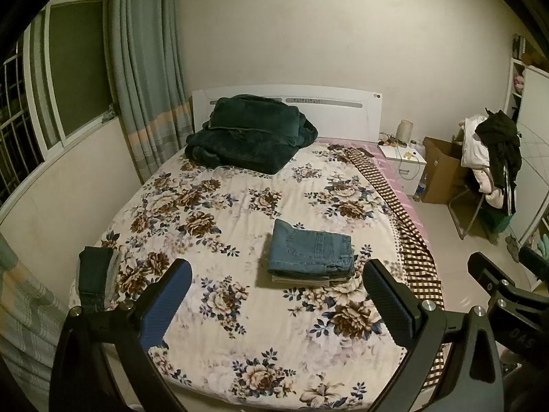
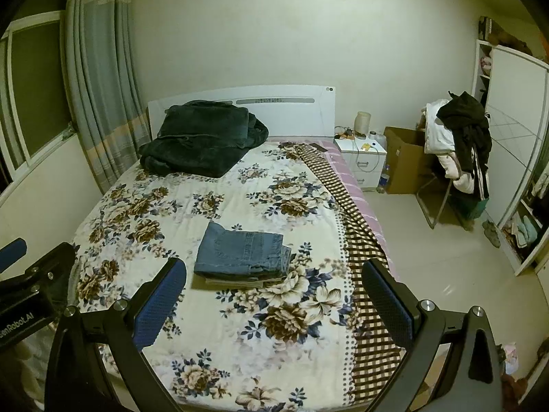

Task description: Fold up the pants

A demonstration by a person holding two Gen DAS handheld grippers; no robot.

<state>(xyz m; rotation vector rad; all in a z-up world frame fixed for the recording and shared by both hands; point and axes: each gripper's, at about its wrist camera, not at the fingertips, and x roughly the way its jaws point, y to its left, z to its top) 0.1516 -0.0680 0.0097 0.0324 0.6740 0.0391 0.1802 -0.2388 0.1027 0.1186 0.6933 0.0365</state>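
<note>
Folded blue jeans (image 1: 308, 252) (image 2: 242, 252) lie in a neat rectangle on top of a pale folded garment (image 1: 302, 279), in the middle of the floral bedspread (image 1: 219, 206) (image 2: 154, 206). A second dark pair of pants (image 1: 96, 276) hangs over the bed's left edge. My left gripper (image 1: 278, 288) is open, raised above the near part of the bed, and holds nothing. My right gripper (image 2: 274, 292) is open too and empty, with the jeans just beyond its left finger. Each gripper's body shows at the edge of the other's view.
A dark green blanket (image 1: 250, 134) is piled by the white headboard (image 1: 339, 110). A checked cloth (image 2: 357, 233) runs down the bed's right side. To the right stand a nightstand (image 2: 363, 158), a cardboard box (image 2: 405, 161), a chair heaped with clothes (image 2: 459, 151) and a wardrobe (image 2: 514, 137).
</note>
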